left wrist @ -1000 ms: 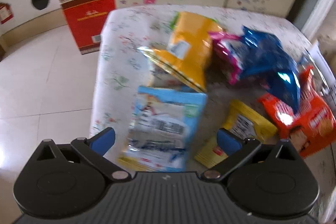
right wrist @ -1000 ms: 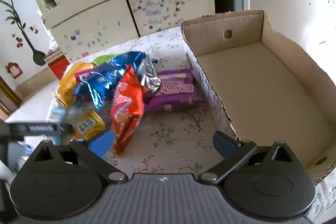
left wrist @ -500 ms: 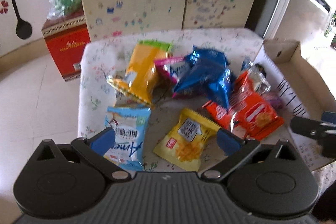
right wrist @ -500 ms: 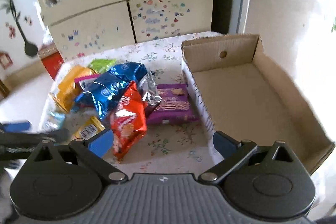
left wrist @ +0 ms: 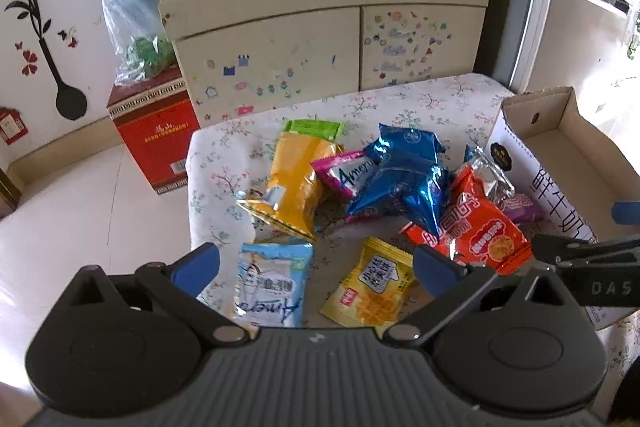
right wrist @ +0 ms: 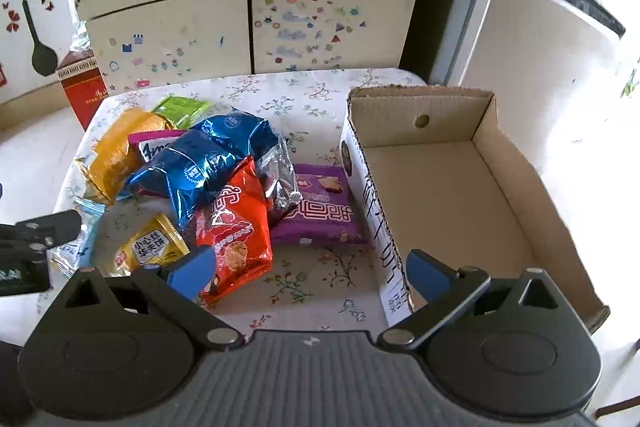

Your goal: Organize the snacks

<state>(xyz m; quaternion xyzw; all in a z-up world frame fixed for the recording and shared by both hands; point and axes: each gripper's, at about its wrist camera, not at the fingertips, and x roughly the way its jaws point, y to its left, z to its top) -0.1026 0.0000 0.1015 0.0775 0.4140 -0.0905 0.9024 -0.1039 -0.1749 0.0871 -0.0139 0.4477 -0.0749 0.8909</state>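
Note:
Several snack packs lie piled on a floral-cloth table [left wrist: 224, 163]. They include an orange bag [left wrist: 296, 179], blue foil bags [left wrist: 404, 183], a red pack [left wrist: 480, 227], a small yellow pack [left wrist: 372, 287], a light blue pack [left wrist: 272, 283] and a purple pack [right wrist: 320, 215]. An empty cardboard box [right wrist: 448, 195] stands to their right. My left gripper [left wrist: 316, 263] is open above the light blue and yellow packs. My right gripper [right wrist: 308, 267] is open above the table's near edge, between the red pack and the box. Both hold nothing.
A cream cabinet [left wrist: 320, 43] with stickers and a cluttered shelf stands behind the table. A red carton [left wrist: 156, 139] with a plastic bag on top sits on the floor at left. A white fridge [right wrist: 540, 27] is at the right.
Both grippers have pulled back and risen, so the whole pile, the cabinet and the box now show. The packs have not moved. Both grippers stay open.

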